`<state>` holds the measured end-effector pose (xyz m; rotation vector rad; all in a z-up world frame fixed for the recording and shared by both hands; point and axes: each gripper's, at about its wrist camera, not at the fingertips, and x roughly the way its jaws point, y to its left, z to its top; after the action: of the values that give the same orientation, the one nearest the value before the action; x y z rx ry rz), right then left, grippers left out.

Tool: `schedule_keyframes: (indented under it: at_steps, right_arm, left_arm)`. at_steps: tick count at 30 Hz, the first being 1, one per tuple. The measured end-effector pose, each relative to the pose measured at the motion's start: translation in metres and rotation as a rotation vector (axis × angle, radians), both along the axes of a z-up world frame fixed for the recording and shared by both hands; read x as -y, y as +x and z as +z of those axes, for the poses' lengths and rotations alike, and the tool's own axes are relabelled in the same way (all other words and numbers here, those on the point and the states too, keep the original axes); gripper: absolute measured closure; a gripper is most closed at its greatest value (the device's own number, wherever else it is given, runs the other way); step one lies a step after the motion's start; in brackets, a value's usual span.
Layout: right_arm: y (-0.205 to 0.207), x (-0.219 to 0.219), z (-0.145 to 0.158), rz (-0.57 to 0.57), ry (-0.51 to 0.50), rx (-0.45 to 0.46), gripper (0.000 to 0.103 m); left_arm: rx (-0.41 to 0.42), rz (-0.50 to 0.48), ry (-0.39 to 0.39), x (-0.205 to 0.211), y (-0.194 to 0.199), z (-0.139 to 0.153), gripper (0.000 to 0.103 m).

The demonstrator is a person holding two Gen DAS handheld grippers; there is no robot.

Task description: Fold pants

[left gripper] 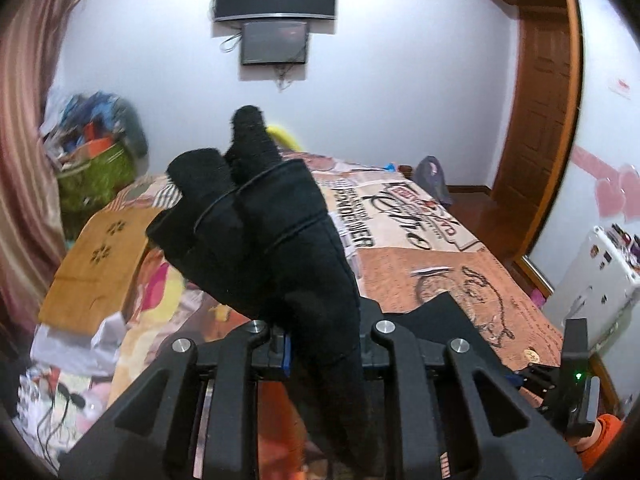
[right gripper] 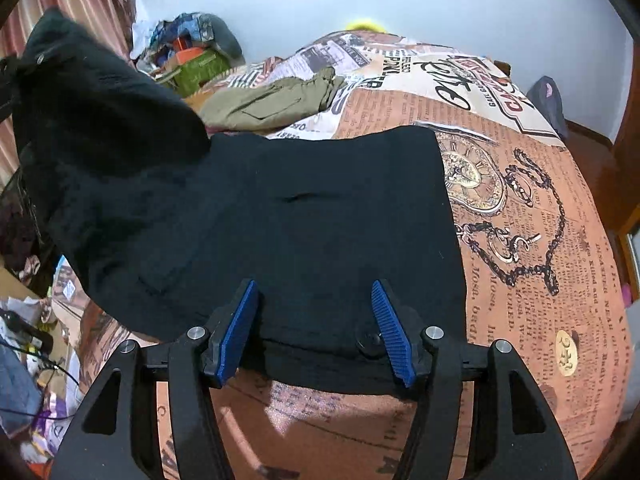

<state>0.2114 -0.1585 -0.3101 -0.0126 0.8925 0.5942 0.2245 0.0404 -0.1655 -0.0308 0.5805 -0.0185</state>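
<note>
Left tongs (left gripper: 320,344) clamped on lifted pants (left gripper: 272,240)

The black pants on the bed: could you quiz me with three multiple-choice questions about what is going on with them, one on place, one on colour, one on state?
1. Where does the flat part of the black pants lie?
A. On the printed bedspread
B. On the floor
C. On a chair

2. What colour is the other garment, lying further back on the bed?
A. Red
B. Olive green
C. White

3. What is the left hand-held gripper doing?
A. Hanging open over bare bed
B. Shut on a lifted part of the pants
C. Holding a pillow

Answers: 1 A, the right wrist view shows the pants spread on the newspaper-print cover. 2 B, the crumpled garment behind them is olive green. 3 B, in the left wrist view black cloth rises bunched from between its fingers, while the right hand-held gripper stands open at the pants' near edge.
</note>
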Motion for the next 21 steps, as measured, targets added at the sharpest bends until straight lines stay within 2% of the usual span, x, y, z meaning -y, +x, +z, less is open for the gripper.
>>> schedule_keyframes:
  at_steps: [7,16,21]
  right_arm:
    - [0.003,0.004,-0.002,0.009,0.036,-0.009,0.045]
    - [0.003,0.013,0.001,0.006,0.093,-0.023,0.045]
    - [-0.002,0.027,0.009,-0.008,0.128,-0.029,0.045]
  left_arm:
    - [-0.032,-0.102,-0.035,0.042,0.023,-0.008,0.087]
    - [-0.120,-0.266,-0.059,0.103,0.038,-0.039,0.089]
    - [-0.182,-0.343,0.005,0.141,0.036,-0.070,0.089]
